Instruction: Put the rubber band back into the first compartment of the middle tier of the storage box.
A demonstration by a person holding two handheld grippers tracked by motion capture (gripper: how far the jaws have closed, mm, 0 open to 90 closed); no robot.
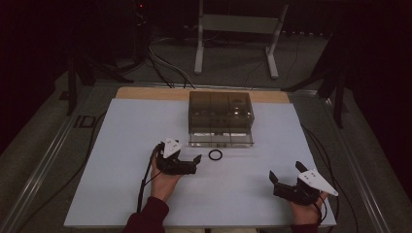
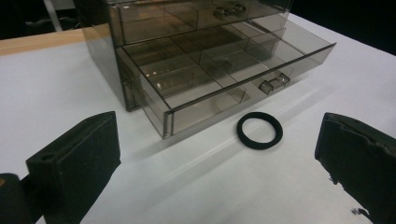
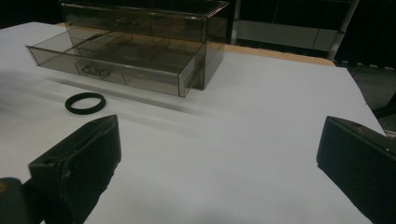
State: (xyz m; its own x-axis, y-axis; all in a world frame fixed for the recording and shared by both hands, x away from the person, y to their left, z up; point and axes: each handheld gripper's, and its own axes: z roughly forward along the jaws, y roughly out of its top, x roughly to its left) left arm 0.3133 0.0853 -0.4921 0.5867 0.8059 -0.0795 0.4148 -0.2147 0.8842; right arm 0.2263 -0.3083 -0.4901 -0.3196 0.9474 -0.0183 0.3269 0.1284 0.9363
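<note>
One smoky clear drawer box (image 1: pixel 221 111), two drawers, one black ring (image 1: pixel 215 155), two claws, one white table (image 1: pixel 121 160)

Open white table (image 1: pixel 121 160) all round; only the drawer box (image 1: pixel 221 119), its pulled-out drawer (image 2: pixel 224 77) and perhaps the ring (image 1: pixel 215 155) obstruct.
</note>
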